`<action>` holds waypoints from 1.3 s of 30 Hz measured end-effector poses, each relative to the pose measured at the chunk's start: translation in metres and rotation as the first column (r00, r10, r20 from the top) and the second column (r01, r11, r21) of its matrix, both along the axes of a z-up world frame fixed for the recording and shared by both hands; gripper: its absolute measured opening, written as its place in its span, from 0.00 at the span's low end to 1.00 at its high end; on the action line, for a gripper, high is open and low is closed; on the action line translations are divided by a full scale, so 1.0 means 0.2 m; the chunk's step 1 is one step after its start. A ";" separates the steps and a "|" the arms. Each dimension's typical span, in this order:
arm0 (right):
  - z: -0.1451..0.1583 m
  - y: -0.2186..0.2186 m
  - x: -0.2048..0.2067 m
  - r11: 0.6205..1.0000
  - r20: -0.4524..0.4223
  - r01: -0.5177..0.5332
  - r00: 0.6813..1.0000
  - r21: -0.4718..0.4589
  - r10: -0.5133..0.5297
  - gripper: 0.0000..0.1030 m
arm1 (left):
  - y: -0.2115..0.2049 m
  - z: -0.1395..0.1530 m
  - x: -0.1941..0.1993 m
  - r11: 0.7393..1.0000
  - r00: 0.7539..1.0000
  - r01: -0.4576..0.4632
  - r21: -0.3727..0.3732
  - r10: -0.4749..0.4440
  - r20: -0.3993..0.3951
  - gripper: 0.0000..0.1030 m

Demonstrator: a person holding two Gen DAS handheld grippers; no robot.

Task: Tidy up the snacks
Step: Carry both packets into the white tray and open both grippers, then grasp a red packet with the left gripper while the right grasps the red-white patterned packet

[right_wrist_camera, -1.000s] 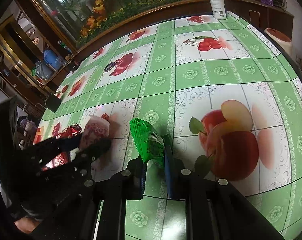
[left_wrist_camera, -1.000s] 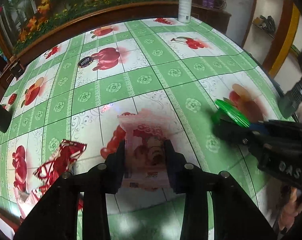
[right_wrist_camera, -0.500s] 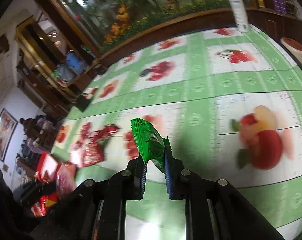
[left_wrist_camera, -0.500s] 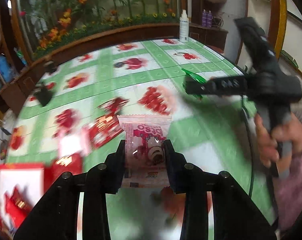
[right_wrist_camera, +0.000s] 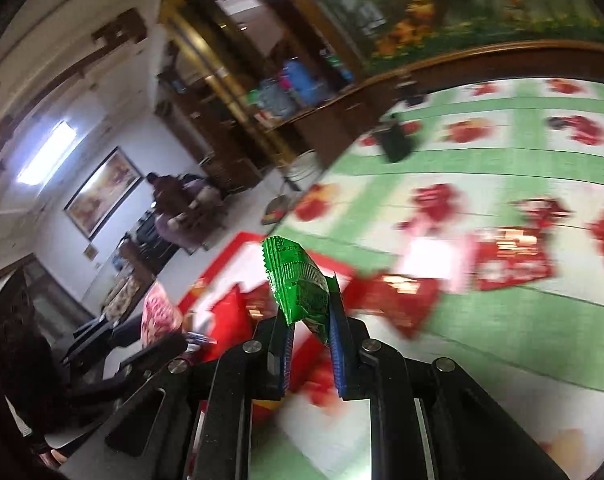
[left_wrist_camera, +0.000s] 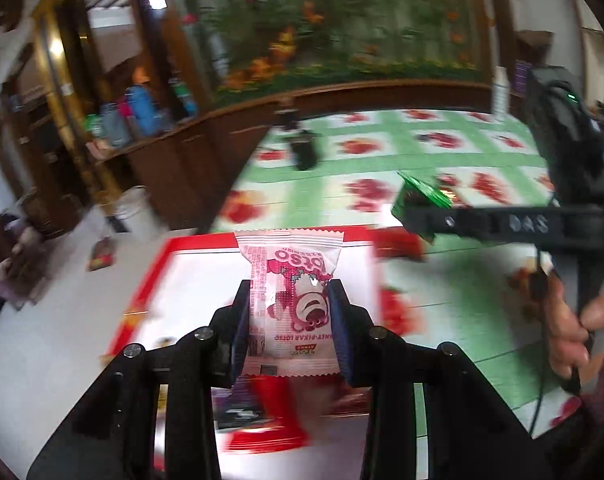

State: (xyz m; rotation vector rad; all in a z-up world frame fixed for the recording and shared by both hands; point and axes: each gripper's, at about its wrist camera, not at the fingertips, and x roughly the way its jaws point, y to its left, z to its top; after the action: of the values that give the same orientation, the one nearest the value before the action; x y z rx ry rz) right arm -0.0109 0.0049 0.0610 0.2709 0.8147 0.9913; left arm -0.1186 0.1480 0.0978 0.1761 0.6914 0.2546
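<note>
Packets like these weigh almost nothing: crinkly film, slick and soft, with air and a crushable snack inside, so the flat side edges are the place to pinch, lightly. Left gripper (left_wrist_camera: pixel 290 330) is clamped on the pink packet (left_wrist_camera: pixel 292 300) across its width, fingers pressing both side edges at mid-height, the crimped top sticking out toward 12 o'clock. It hangs in the air above a red-rimmed tray (left_wrist_camera: pixel 150 276) that sits at the table's near-left corner. Right gripper (right_wrist_camera: pixel 310 344) is closed on the lower end of a green packet (right_wrist_camera: pixel 298 284), which juts up toward 11 o'clock, also held clear of the table; in the left view it sits at 2 o'clock, its handle gripped by the right hand (left_wrist_camera: pixel 582 332). Both tools point roughly level toward the tray, the left one nearer to it. Several red packets (right_wrist_camera: pixel 510 256) lie blurred on the green tablecloth (right_wrist_camera: pixel 462 168) at 2 o'clock in the right view. I judge both packets are bound for the tray, and neither grip looks likely to slip if kept gentle
</note>
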 end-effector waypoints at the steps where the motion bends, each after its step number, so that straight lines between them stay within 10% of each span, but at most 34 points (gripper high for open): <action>1: 0.00 0.07 -0.02 1.000 0.000 -0.024 1.000 0.002 0.024 0.15 | 0.04 -0.01 -0.01 1.000 1.000 -0.027 0.014 0.027 0.005 0.33; 23: -0.05 0.48 -0.13 0.991 0.006 -0.132 0.991 -0.029 0.133 0.20 | 0.35 -0.08 -0.07 0.987 0.987 -0.162 -0.006 0.162 0.006 0.33; 30: -0.02 0.45 -0.15 0.990 0.017 -0.141 0.990 0.002 0.141 0.40 | 0.37 -0.09 -0.07 0.982 0.982 -0.190 0.002 0.190 -0.003 0.34; 33: -0.01 0.42 -0.15 0.989 0.012 -0.143 0.990 0.026 0.143 0.45 | 0.37 -0.08 -0.06 0.977 0.977 -0.214 0.015 0.214 -0.005 0.47; 35: 0.00 0.39 -0.14 0.990 0.010 -0.135 0.991 0.038 0.134 0.48 | 0.38 -0.07 -0.07 0.968 0.968 -0.249 0.029 0.249 0.007 0.76; 39: 0.02 0.20 -0.03 0.996 -0.002 -0.035 0.999 0.077 0.035 0.51 | 0.36 -0.01 -0.09 0.958 0.960 -0.279 0.068 0.275 0.061 0.80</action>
State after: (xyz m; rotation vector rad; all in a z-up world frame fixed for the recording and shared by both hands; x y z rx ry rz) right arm -0.0166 0.0453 0.0651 0.3260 0.7876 1.0569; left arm -0.1357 0.2203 0.0967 0.1439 0.6558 0.5529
